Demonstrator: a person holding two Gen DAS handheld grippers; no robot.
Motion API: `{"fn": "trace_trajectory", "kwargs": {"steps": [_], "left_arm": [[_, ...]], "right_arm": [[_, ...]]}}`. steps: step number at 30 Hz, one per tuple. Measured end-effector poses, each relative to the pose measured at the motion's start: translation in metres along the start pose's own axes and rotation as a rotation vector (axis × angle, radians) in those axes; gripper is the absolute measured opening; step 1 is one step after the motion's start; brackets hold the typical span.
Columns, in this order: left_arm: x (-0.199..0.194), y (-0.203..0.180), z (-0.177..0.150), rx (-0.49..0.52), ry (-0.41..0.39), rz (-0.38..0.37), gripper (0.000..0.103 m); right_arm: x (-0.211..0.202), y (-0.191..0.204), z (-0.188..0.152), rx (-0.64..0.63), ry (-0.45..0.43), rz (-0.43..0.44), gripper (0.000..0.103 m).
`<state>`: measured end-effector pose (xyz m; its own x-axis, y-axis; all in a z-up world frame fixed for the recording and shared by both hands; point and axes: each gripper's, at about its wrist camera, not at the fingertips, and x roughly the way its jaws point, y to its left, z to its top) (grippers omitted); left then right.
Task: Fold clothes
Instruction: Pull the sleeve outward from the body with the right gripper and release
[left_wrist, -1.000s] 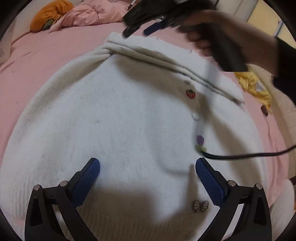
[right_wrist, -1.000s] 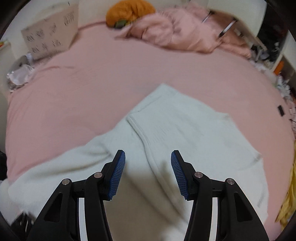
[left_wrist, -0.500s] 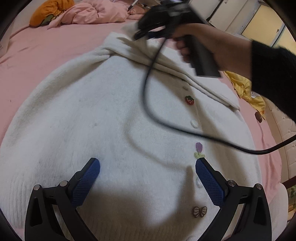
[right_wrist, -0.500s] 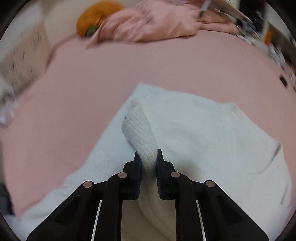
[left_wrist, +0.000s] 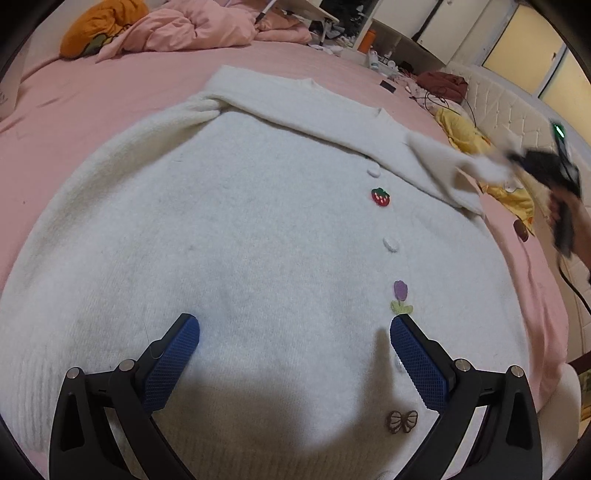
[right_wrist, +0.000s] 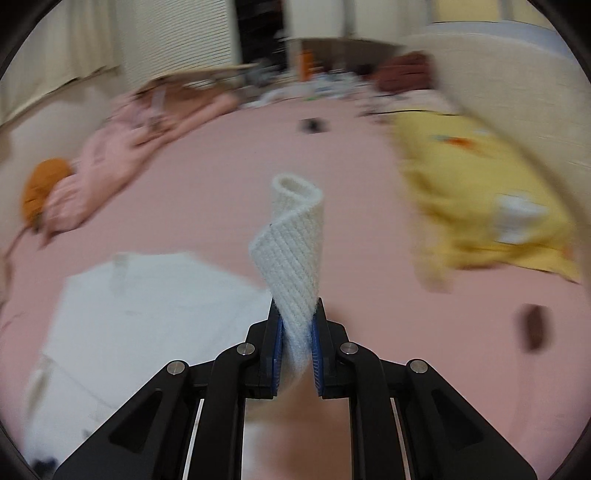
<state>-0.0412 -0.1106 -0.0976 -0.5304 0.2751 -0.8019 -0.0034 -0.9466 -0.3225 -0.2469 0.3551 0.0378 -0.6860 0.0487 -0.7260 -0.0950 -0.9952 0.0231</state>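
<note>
Pinching the ribbed cuff (right_wrist: 295, 251) of the white cardigan (left_wrist: 258, 229), my right fingers (right_wrist: 296, 332) are clamped tight on it, the knit standing up between the pads. My left fingers (left_wrist: 295, 332) hang spread wide above the cardigan's front, gripping nothing. The garment lies flat on the pink bed (left_wrist: 92, 99), its sleeve (left_wrist: 436, 158) stretched sideways off the body. Beyond sit a yellow cloth (right_wrist: 480, 206) and a crumpled pink blanket (left_wrist: 192, 29).
</note>
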Motion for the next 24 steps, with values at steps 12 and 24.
{"fn": "trace_trajectory", "kwargs": {"steps": [12,24], "left_arm": [[0.008,-0.014,-0.004,0.097,0.022,0.123,0.103],[0.015,-0.022,-0.003,0.119,0.047,0.191,0.103]], "right_arm": [[-0.038,-0.242,-0.049,0.311,-0.081,-0.368,0.014],[0.004,-0.318,-0.133,0.408,0.053,-0.357,0.030]]}}
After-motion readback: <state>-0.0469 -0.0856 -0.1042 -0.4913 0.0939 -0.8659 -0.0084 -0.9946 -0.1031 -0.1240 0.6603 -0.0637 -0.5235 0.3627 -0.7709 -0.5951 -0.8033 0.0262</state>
